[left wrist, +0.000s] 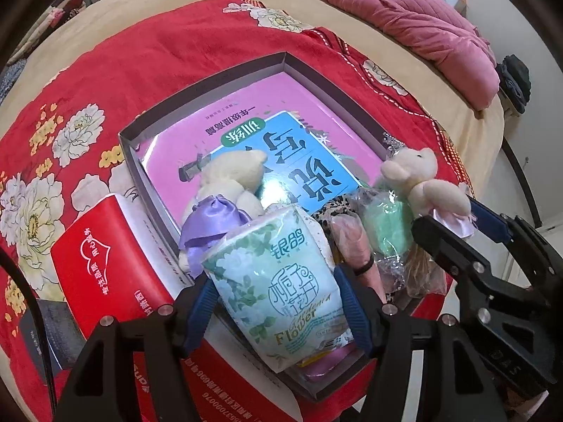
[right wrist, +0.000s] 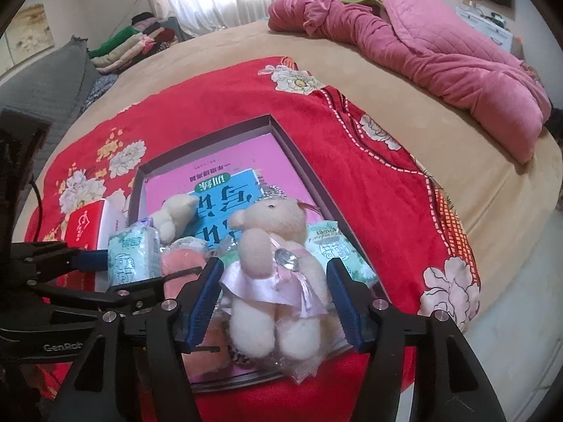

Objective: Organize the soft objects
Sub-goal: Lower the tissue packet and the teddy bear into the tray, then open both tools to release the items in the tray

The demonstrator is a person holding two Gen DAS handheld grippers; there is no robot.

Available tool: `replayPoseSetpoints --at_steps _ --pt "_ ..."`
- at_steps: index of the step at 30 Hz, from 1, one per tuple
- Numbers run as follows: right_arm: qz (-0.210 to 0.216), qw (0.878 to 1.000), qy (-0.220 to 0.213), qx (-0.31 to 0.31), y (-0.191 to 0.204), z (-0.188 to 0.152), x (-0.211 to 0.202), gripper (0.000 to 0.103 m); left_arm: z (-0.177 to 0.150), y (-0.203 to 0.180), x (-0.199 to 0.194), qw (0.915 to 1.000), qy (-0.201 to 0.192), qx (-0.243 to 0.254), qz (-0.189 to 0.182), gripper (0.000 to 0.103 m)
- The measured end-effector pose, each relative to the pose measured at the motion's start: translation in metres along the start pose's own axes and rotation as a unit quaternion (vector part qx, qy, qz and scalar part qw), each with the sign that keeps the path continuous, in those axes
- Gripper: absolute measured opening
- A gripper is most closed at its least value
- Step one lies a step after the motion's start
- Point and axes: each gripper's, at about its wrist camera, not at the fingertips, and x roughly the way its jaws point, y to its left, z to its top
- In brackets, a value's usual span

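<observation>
My left gripper (left wrist: 278, 302) pinches a glossy plastic tissue pack (left wrist: 278, 281). My right gripper's (right wrist: 274, 302) ribbed blue pads (right wrist: 204, 302) flank a plush bear (right wrist: 272, 263) — satin dress, lower centre.

- A red floral blanket (right wrist: 218, 112) spreads across a tan bedsheet (right wrist: 404, 81), beyond and beneath both jaws.
- A crumpled pink quilt (right wrist: 440, 45) lies far ahead, right of the jaws.
- Folded clothes (right wrist: 133, 44) are stacked far ahead, left.
- A red-covered book (left wrist: 102, 256) rests just left of the left jaws.
</observation>
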Motion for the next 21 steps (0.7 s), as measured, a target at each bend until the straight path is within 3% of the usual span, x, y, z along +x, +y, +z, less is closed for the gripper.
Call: replayPoseSetpoints --at_steps 16,21 --pt "-0.003 1.000 -0.015 0.010 -0.008 0.001 -0.023 0.072 0.002 0.003 -0.002 0.9998 0.001 -0.015 -0.010 0.070" --pt "-0.004 1.000 -0.019 0.014 -0.009 0.003 -0.027 0.073 0.003 0.005 -0.010 0.9998 -0.012 -0.018 -0.006 0.082"
